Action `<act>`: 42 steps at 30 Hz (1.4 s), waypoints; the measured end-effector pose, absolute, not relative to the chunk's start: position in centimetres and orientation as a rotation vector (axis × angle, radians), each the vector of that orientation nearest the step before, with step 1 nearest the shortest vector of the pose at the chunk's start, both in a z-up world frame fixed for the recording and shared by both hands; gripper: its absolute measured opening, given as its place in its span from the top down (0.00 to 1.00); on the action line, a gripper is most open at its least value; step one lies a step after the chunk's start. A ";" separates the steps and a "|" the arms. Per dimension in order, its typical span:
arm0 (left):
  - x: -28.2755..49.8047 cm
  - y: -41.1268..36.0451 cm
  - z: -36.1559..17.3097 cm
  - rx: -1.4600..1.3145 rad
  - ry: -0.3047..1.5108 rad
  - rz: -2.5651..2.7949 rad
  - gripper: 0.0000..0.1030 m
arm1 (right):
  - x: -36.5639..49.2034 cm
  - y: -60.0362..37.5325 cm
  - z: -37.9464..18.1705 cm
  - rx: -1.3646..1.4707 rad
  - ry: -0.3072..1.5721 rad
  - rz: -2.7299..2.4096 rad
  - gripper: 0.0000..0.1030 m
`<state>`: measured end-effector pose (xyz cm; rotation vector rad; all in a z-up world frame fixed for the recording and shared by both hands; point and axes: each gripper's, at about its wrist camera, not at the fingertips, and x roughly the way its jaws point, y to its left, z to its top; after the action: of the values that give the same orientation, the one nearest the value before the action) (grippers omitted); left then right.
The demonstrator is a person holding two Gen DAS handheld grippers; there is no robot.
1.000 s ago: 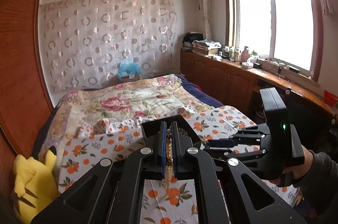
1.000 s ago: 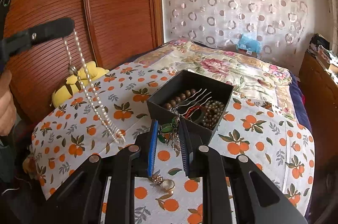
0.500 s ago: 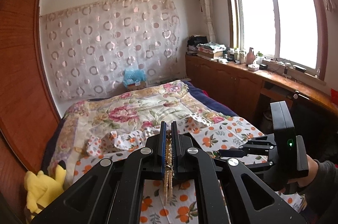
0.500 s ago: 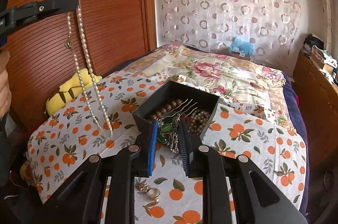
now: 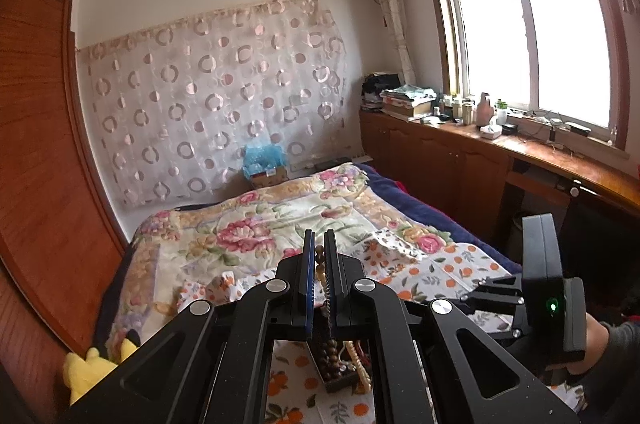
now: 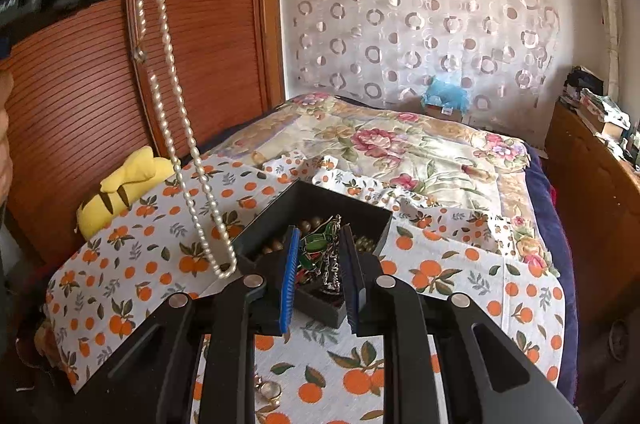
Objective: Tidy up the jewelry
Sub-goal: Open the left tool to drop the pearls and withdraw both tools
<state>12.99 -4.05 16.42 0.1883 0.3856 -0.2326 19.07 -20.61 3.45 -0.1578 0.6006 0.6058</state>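
- Bed (image 6: 400, 143), largest element: it carries a floral quilt and, at the near end, a white cloth (image 6: 460, 276) printed with oranges.
- Wardrobe (image 6: 80, 83) of ribbed brown wood stands along the bed's left side, seen from my right wrist; a yellow plush toy (image 6: 120, 187) lies at its foot against the cloth's edge.
- Black jewelry box (image 6: 320, 199) sits open on the orange-print cloth, holding brown beads and other pieces too tangled to sort out.
- My left gripper (image 5: 319, 256): jaws pinched almost together on a pearl necklace (image 6: 180, 131), which hangs from them in a long double strand; its lowest loop dangles just left of the box's near corner. Whether it touches the cloth I cannot tell.
- My right gripper (image 6: 320, 264): jaws narrowly parted and closed on a green ornament (image 6: 316, 244) with metal dangling parts, held over the box's near end.
- Gold rings (image 6: 269, 390), smallest items, lie on the cloth beneath my right gripper, apart from the box.
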 end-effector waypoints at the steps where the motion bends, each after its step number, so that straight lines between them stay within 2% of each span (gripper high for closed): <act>1: 13.2 -4.3 16.5 0.199 0.380 -0.231 0.96 | 19.2 -20.7 3.5 -0.156 0.601 0.603 0.78; 8: 15.4 -4.6 15.5 0.189 0.393 -0.221 0.96 | 19.7 -21.0 3.3 -0.147 0.610 0.590 0.78; 24: 19.1 -3.5 7.4 0.118 0.562 -0.232 0.96 | 20.4 -20.7 2.9 -0.160 0.617 0.581 0.78; 34: 19.6 -2.5 1.9 0.071 0.659 -0.238 0.96 | 23.4 -19.9 -0.5 -0.109 0.683 0.583 0.78; 35: 19.5 -2.5 1.5 0.071 0.662 -0.234 0.95 | 23.5 -19.8 -0.8 -0.110 0.686 0.581 0.78; 37: 18.7 -2.1 0.8 0.070 0.667 -0.230 0.84 | 23.7 -19.6 -1.1 -0.107 0.689 0.581 0.77; 38: 18.3 -1.8 0.4 0.068 0.670 -0.228 0.82 | 23.9 -19.6 -1.3 -0.102 0.692 0.585 0.77; 42: 16.9 -1.3 -0.6 0.073 0.684 -0.226 0.79 | 24.3 -19.1 -1.7 -0.091 0.698 0.593 0.77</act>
<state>16.94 -1.25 -0.59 0.0733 0.6837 -0.2261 24.27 -19.11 -1.66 -0.0913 0.6980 0.5934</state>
